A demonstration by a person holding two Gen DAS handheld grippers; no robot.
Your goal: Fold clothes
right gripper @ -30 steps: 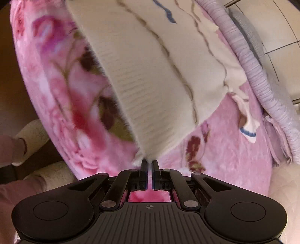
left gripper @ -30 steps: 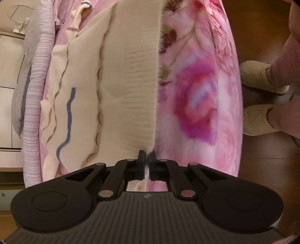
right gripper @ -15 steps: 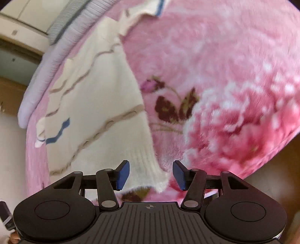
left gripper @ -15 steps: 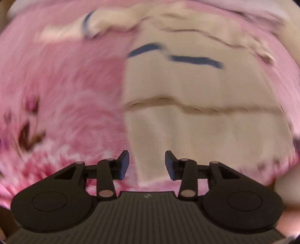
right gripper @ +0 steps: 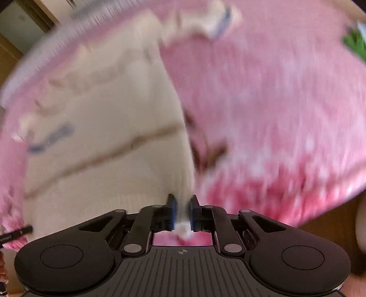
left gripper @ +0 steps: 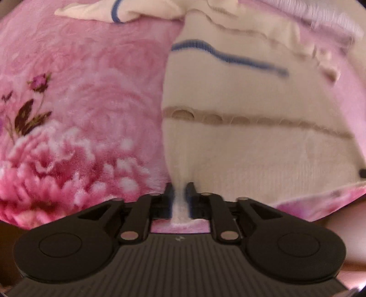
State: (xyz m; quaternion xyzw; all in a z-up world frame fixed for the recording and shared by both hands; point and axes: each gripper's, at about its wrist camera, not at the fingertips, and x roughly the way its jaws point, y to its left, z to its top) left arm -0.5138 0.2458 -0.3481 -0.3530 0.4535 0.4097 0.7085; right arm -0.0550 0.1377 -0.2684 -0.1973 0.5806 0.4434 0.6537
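Your right wrist view is smeared with motion: the cream sweater [right gripper: 103, 128] shows its stripes only as streaks, and a green thing [right gripper: 354, 43] at the top right edge is too blurred to name. In your left wrist view the sweater's far sleeve [left gripper: 119, 9] is cut off by the top edge, and the hem corner [left gripper: 180, 205] vanishes between the fingers [left gripper: 168, 201].

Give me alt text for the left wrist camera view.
The left gripper is closing its jaws on the ribbed hem of a cream sweater with blue and tan wavy stripes. The sweater lies spread on a pink floral blanket.
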